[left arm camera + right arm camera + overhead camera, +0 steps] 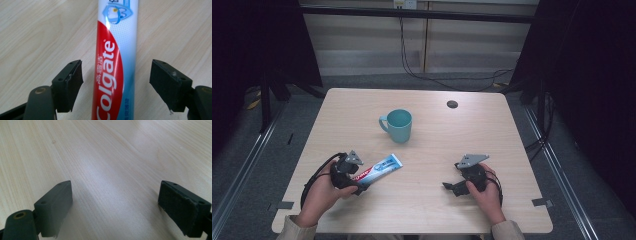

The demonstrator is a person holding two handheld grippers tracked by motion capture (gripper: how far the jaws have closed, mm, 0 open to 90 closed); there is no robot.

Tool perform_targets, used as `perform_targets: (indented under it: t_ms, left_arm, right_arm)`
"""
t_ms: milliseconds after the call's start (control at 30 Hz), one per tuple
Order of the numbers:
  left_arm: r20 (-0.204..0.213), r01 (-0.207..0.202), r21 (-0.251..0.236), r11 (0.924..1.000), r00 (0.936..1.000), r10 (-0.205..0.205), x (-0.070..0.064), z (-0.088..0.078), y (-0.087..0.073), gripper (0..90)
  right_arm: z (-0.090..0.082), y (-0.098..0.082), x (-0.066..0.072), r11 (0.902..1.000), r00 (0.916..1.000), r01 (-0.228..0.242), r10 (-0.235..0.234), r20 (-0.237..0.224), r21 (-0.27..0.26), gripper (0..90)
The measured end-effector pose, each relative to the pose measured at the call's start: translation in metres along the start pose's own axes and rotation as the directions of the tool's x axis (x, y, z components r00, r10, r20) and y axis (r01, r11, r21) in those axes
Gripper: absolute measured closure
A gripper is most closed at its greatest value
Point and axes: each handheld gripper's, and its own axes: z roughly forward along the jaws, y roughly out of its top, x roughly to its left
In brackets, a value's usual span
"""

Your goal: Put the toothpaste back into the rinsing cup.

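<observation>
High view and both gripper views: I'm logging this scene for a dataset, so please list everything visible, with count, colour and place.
table: one, light wood, centre of the high view.
mug: one, teal, upright on the table's middle, handle toward the left.
toothpaste tube: one, white, red and blue, lying flat at front left, between the open jaws of the left tongs.
round cap: one, dark, set in the table near its far edge.
cables: several, black, on the floor beyond the table.
left tongs: one, black, open, straddling the tube without touching it.
right tongs: one, black, open, over bare table at front right.
hands: two, one holding each tongs.
</observation>
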Motion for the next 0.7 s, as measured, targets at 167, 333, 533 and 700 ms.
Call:
perform_targets:
  t_ms: [167, 333, 533, 700]
  left_arm:
    - [0.008, -0.005, 0.041, 0.9992, 1.0000, 0.004, 0.000, 0.003, 0.012, 27.0]
    - [0.020, -0.014, 0.069, 0.9975, 0.9997, 0.013, 0.000, 0.005, 0.021, 28.5]
    - [0.035, -0.028, 0.098, 0.9948, 0.9991, 0.025, 0.001, 0.009, 0.031, 30.3]
    - [0.027, -0.045, 0.126, 0.9911, 0.9988, 0.042, 0.002, 0.011, 0.037, 30.8]
  right_arm:
    - [0.000, 0.000, 0.000, 1.0000, 1.0000, -0.002, 0.002, 0.000, 0.001, 11.7]
    - [0.000, 0.000, 0.000, 1.0000, 1.0000, 0.000, 0.000, -0.001, 0.001, 11.7]
    - [0.000, 0.000, 0.000, 1.0000, 1.0000, -0.002, 0.002, -0.001, 0.001, 11.7]
    - [0.000, 0.000, 0.000, 1.0000, 1.0000, -0.001, 0.001, -0.001, 0.001, 11.7]
